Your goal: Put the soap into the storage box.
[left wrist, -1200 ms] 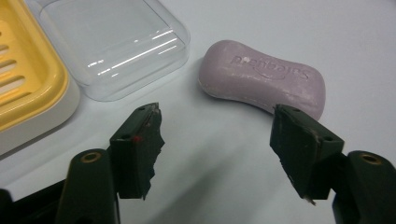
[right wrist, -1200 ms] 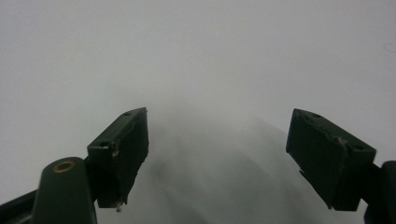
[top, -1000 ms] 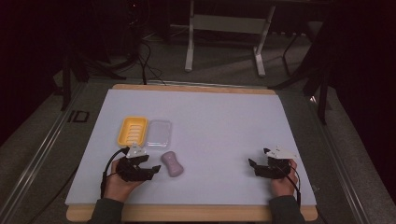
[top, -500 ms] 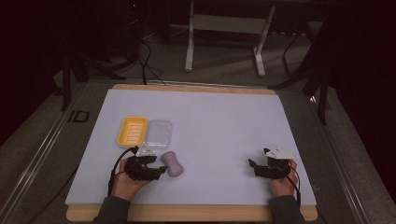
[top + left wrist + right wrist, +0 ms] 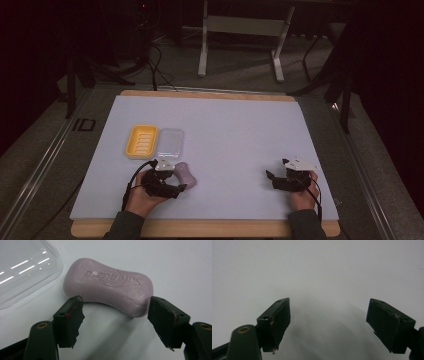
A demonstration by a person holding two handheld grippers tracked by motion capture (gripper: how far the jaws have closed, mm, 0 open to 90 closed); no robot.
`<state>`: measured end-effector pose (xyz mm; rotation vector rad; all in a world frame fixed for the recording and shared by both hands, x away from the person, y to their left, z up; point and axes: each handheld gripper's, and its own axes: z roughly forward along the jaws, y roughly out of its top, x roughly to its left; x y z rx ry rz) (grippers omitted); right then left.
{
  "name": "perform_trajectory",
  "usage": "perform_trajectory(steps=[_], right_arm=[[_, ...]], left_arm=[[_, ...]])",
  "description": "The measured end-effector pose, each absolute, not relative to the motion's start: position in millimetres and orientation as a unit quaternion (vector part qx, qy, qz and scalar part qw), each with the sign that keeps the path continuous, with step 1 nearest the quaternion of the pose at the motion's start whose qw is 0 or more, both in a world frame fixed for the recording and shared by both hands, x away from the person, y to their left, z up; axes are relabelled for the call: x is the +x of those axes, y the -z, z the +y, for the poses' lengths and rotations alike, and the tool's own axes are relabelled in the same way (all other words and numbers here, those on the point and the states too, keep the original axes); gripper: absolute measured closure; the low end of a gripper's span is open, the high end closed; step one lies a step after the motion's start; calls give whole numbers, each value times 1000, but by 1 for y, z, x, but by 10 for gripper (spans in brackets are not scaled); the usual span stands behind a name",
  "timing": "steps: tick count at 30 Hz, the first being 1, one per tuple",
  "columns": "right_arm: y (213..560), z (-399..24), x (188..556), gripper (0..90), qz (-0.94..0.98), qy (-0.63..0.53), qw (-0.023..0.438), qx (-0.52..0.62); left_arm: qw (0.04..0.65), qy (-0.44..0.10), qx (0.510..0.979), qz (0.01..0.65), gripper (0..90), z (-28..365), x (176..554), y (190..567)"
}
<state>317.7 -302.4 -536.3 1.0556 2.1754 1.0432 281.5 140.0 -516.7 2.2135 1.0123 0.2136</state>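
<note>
Fingers (image 5: 75, 315) spread wide beside soap bar (image 5: 110, 285).

- The tabletop (image 5: 240, 135) was a wooden board with a pale lavender sheet (image 5: 235, 125) over most of it.
- A yellow ribbed soap dish (image 5: 142, 141) lay at the left.
- A clear plastic lid (image 5: 170, 143) lay just beside the dish.
- A purple soap bar (image 5: 184, 175) stamped "Safeguard" lay flat near the lid.
</note>
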Motion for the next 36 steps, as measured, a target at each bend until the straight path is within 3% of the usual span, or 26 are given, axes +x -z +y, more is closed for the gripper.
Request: perform_trajectory(steps=[22, 36], right_arm=[[536, -302, 317, 191, 801, -385, 251, 383], [537, -301, 317, 191, 802, -383, 251, 382]], left_arm=[[327, -41, 869, 369, 186, 118, 305, 510], [252, -52, 893, 369, 351, 85, 329, 508]])
